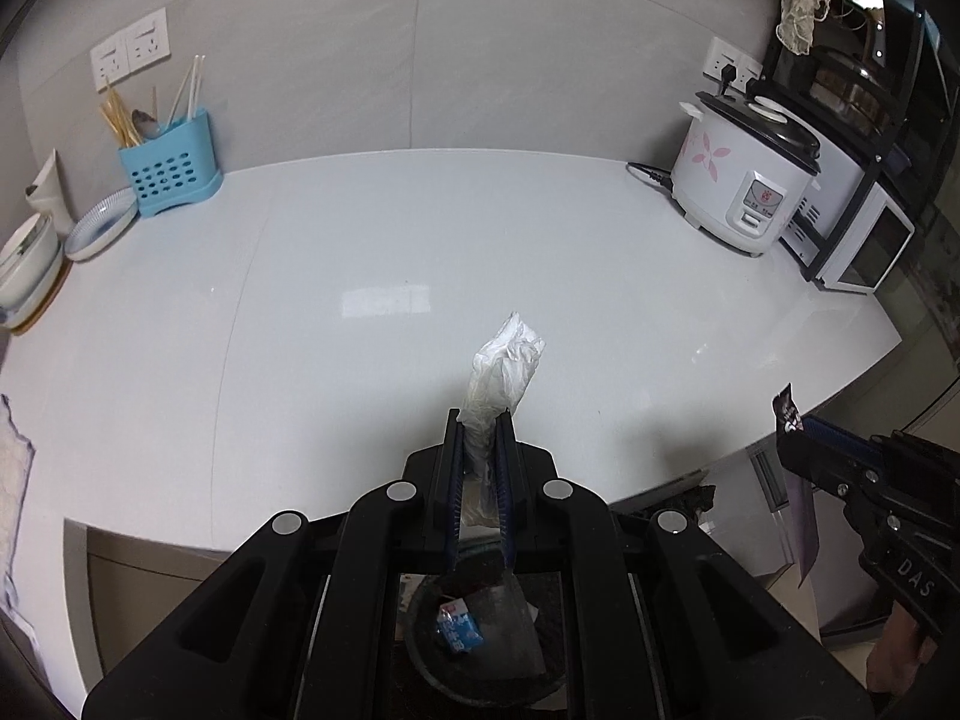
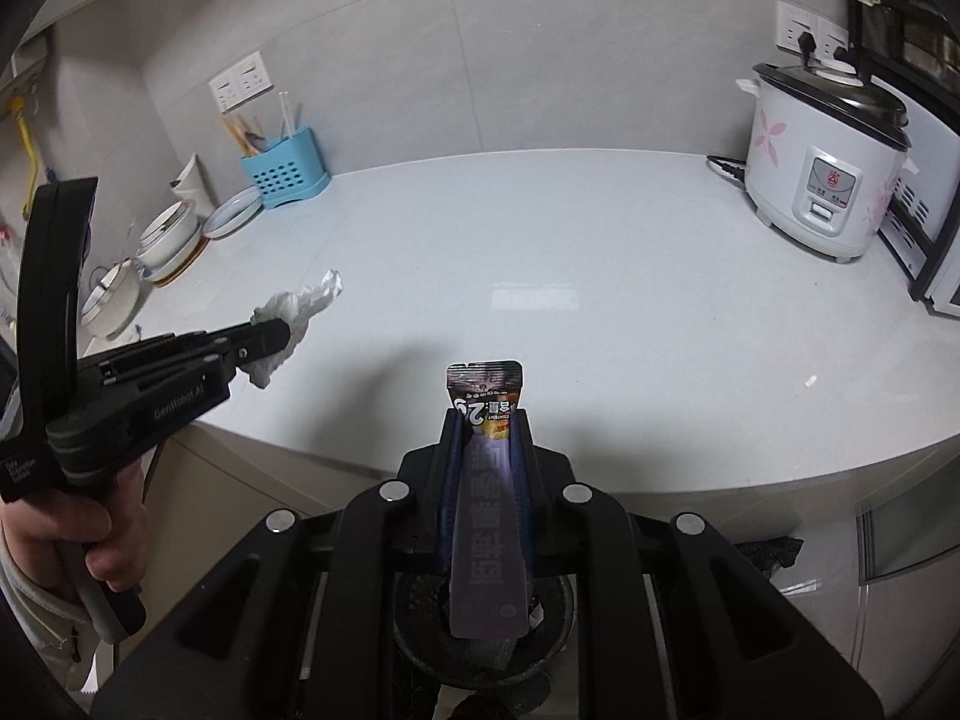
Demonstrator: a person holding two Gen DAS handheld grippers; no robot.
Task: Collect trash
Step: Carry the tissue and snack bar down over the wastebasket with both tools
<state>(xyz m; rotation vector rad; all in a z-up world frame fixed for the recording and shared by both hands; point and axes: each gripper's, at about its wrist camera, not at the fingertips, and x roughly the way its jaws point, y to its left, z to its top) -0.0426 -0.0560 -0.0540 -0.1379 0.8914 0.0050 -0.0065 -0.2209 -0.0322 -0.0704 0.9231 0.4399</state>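
Currently left gripper clamps a crumpled white plastic wrap: light, soft, compressible. Right gripper pinches a flat purple sachet mid-length; thin, likely slippery, so grip broad faces.

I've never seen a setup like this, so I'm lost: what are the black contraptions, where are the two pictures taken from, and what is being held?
A person holds a hand-held gripper in each hand; each carries a camera looking along its fingers. The left view shows the left hand-held gripper shut on a crumpled white bag. The right view shows the right hand-held gripper shut on a dark wrapper. Both hang over a dark bin below the counter, which carries a rice cooker, a blue holder and dishes.
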